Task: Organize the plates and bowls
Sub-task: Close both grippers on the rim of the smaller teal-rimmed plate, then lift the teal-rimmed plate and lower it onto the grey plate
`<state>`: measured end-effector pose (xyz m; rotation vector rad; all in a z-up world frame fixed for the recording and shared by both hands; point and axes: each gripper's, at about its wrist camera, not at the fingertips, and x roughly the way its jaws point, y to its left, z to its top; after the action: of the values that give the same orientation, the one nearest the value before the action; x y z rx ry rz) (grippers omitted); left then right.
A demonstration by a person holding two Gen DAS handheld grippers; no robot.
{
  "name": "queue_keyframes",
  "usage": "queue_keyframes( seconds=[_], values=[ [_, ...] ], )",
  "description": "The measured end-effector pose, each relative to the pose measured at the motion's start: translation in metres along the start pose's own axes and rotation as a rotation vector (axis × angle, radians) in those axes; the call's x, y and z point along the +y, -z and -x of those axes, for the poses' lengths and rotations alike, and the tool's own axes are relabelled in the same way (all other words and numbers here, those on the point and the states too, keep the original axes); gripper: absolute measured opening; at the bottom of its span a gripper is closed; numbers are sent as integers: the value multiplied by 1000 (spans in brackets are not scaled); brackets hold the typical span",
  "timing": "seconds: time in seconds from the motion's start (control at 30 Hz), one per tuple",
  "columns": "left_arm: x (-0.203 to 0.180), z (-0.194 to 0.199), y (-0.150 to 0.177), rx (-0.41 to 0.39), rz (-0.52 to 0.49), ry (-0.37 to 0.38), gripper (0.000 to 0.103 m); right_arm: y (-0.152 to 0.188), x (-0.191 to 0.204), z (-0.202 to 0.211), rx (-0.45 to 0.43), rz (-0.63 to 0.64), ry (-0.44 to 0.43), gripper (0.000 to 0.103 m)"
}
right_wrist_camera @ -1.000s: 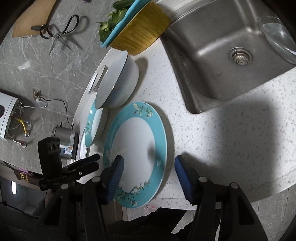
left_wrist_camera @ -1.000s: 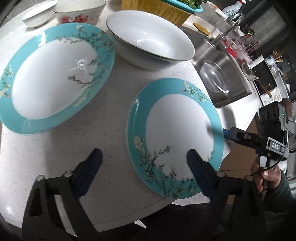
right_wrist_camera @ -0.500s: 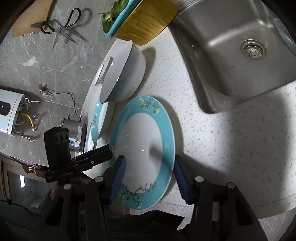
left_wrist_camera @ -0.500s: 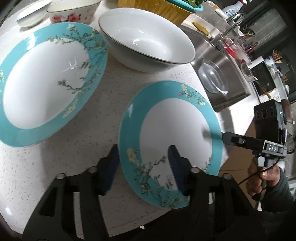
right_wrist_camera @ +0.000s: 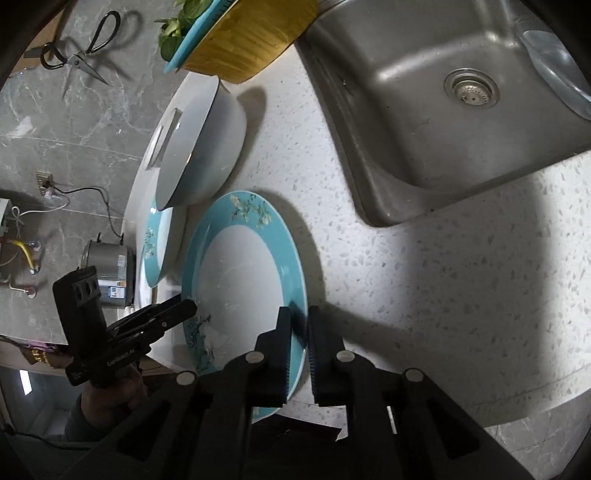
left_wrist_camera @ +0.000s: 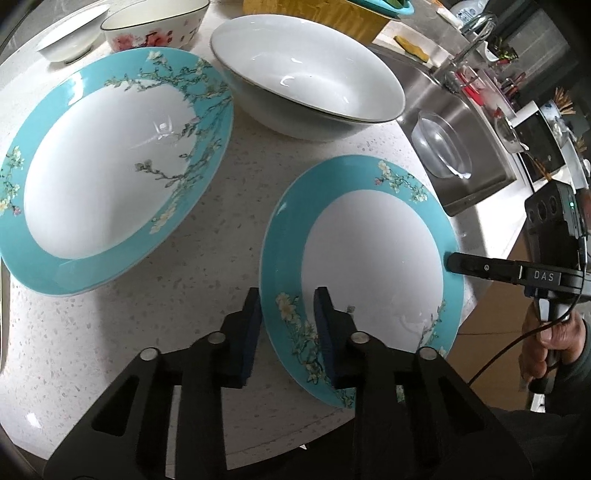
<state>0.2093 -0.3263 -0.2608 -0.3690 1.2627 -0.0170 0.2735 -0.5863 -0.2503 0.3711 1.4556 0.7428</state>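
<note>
Both grippers pinched opposite rims of the small teal plate [left_wrist_camera: 369, 254] at the table [left_wrist_camera: 207, 280] edge: left gripper [left_wrist_camera: 286, 325] closing, right gripper [right_wrist_camera: 298, 347] clamped. Lifting level seemed wise.

- A home kitchen: a speckled white stone counter [left_wrist_camera: 207, 206] lies under the tongs.
- A steel sink [right_wrist_camera: 424, 110] with a drain is set into the counter ahead of the right tongs.
- Crockery stands ahead of the left tongs: a white bowl [left_wrist_camera: 306, 88] and a flowered bowl [left_wrist_camera: 155, 26].
- Scissors [right_wrist_camera: 79, 51] hang on the grey marble wall.
- Leafy greens [right_wrist_camera: 181, 26] sit in a basket by the sink.
</note>
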Motion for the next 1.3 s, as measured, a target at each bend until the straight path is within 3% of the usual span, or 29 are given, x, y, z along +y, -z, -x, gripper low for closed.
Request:
queue_keyframes(
  seconds=[0.57,0.9,1.3],
  values=[
    [18,26,17,7,29,11,19,8,23,7,12,5,11,11],
    [42,84,41,-35,90,1,19,18,59,5,88,49,-26,11],
    [108,171,79,-126,254,-65,19,9,145,-22,175,180,-120,11]
  ],
)
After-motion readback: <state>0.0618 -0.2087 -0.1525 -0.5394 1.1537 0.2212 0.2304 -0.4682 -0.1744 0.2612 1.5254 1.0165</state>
